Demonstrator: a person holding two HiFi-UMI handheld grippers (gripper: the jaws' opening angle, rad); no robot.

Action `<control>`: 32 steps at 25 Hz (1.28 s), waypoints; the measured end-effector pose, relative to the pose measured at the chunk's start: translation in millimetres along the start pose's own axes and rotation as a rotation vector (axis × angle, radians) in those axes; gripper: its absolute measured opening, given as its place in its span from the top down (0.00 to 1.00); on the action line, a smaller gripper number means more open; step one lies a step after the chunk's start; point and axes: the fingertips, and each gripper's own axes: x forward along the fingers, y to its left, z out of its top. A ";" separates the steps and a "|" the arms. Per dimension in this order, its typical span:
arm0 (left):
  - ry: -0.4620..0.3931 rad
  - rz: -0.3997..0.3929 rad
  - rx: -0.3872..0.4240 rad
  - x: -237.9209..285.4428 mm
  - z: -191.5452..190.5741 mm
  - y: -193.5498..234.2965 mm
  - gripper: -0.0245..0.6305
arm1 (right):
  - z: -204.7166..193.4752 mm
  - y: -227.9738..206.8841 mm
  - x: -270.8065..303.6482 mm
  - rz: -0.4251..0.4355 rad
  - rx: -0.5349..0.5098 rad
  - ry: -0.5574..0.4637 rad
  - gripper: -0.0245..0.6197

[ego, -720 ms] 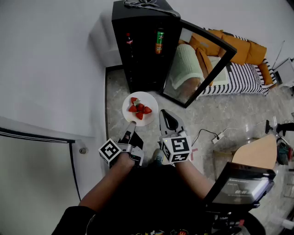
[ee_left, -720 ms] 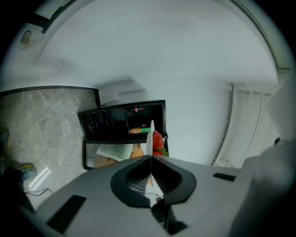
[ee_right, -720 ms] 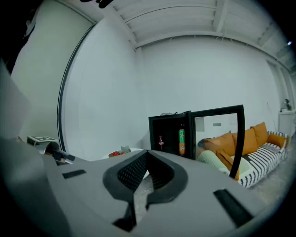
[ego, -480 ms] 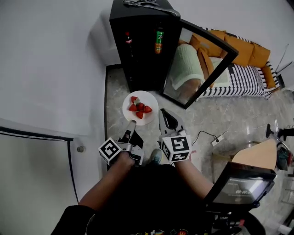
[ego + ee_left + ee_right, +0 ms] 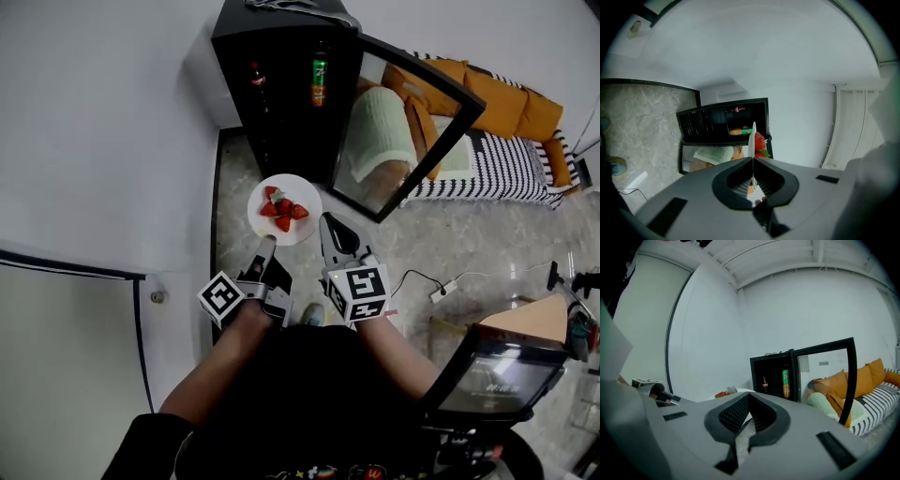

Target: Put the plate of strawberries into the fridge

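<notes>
A white plate (image 5: pixel 298 228) carrying several red strawberries (image 5: pixel 282 209) hangs above the marble floor, just in front of the black fridge (image 5: pixel 281 122). My left gripper (image 5: pixel 266 247) is shut on the plate's near rim. In the left gripper view the plate (image 5: pixel 752 140) stands edge-on between the jaws, with a strawberry (image 5: pixel 760 142) beside it. My right gripper (image 5: pixel 328 232) is shut on nothing, close to the right of the plate. The fridge's glass door (image 5: pixel 412 122) stands open to the right. From the right gripper view the plate (image 5: pixel 738 391) shows low at the left, before the fridge (image 5: pixel 776 376).
A green bottle (image 5: pixel 320 82) and a dark bottle (image 5: pixel 254 77) stand on the fridge shelves. Beyond the door is a sofa with orange cushions (image 5: pixel 511 98) and a striped mattress (image 5: pixel 497 164). A power strip (image 5: pixel 442 285) lies on the floor at right. A white wall borders the left.
Both grippers and the plate have moved slightly forward, toward the fridge. The left gripper's hold on the plate has not changed.
</notes>
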 end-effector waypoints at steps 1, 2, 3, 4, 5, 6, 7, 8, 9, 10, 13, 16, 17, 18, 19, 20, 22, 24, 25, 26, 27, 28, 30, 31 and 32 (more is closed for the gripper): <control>-0.002 0.001 0.002 1.8 -1.9 -0.6 0.95 | 0.0 -3.4 -1.3 0.001 0.004 -0.001 0.95; -0.004 -0.001 0.001 3.5 -4.1 -1.9 0.95 | 0.1 -6.2 -3.2 0.003 0.008 -0.003 0.95; -0.005 -0.004 0.001 5.1 -6.2 -3.1 0.95 | 0.8 -8.2 -5.2 0.006 0.009 -0.007 0.95; -0.004 -0.003 0.003 6.4 -8.0 -3.7 0.95 | 1.8 -9.8 -7.2 0.009 0.008 -0.012 0.95; -0.002 -0.002 0.006 7.7 -9.6 -3.7 0.95 | 2.4 -11.6 -9.0 0.011 0.006 -0.019 0.95; 0.001 -0.001 0.011 8.8 -11.2 -3.0 0.95 | 1.9 -13.4 -10.8 0.011 0.006 -0.024 0.95; 0.005 0.001 0.017 9.4 -12.6 -1.2 0.95 | 0.2 -15.3 -12.8 0.008 0.008 -0.028 0.95; 0.008 0.002 0.023 9.8 -13.8 1.0 0.95 | -2.6 -17.0 -15.0 0.006 0.012 -0.031 0.95; 0.011 0.001 0.027 10.7 -14.6 3.0 0.95 | -5.8 -18.6 -16.7 0.003 0.014 -0.032 0.95; 0.014 -0.002 0.031 12.5 -15.0 4.8 0.95 | -8.7 -20.3 -17.8 -0.001 0.013 -0.034 0.95; 0.019 -0.001 0.028 19.7 -16.6 13.9 0.95 | -16.2 -26.3 -17.3 -0.008 0.003 -0.038 0.95; 0.024 0.006 0.011 25.8 -18.4 26.5 0.95 | -23.8 -28.6 -15.0 -0.002 -0.008 -0.031 0.95; 0.027 0.009 0.006 27.1 -18.9 29.9 0.95 | -25.5 -28.6 -14.5 0.000 -0.012 -0.030 0.95; 0.029 0.010 0.003 28.6 -18.8 32.6 0.95 | -27.1 -28.8 -13.8 0.002 -0.015 -0.028 0.95; 0.031 0.010 0.001 31.1 -17.2 34.7 0.95 | -28.5 -29.3 -11.4 0.003 -0.019 -0.023 0.95; 0.032 0.011 -0.001 36.2 -13.1 36.6 0.95 | -29.4 -30.7 -5.6 0.003 -0.022 -0.016 0.95; 0.034 0.019 -0.004 57.8 5.7 40.8 0.95 | -28.4 -37.6 21.9 0.000 -0.024 0.002 0.95; 0.039 0.032 0.000 82.8 28.0 44.8 0.95 | -23.3 -46.1 54.4 -0.003 -0.022 0.016 0.95; 0.038 0.038 0.001 89.1 33.4 45.5 0.95 | -20.1 -48.6 62.5 -0.005 -0.021 0.017 0.95; 0.034 0.036 -0.005 91.0 34.1 44.6 0.95 | -17.8 -49.7 64.3 -0.006 -0.020 0.015 0.95; 0.029 0.029 -0.012 89.5 31.4 43.3 0.95 | -17.3 -49.4 61.9 -0.006 -0.021 0.012 0.95; 0.027 0.022 -0.016 86.3 27.8 42.9 0.95 | -18.1 -48.4 58.2 -0.005 -0.022 0.009 0.95; 0.024 0.014 -0.018 83.4 25.6 43.0 0.95 | -19.5 -46.5 56.3 -0.001 -0.027 0.007 0.95; 0.024 0.011 -0.018 85.8 28.1 42.5 0.95 | -18.8 -46.4 59.5 0.002 -0.031 0.007 0.95; 0.023 0.008 -0.018 89.5 31.5 41.4 0.95 | -17.1 -46.7 64.0 0.003 -0.034 0.007 0.95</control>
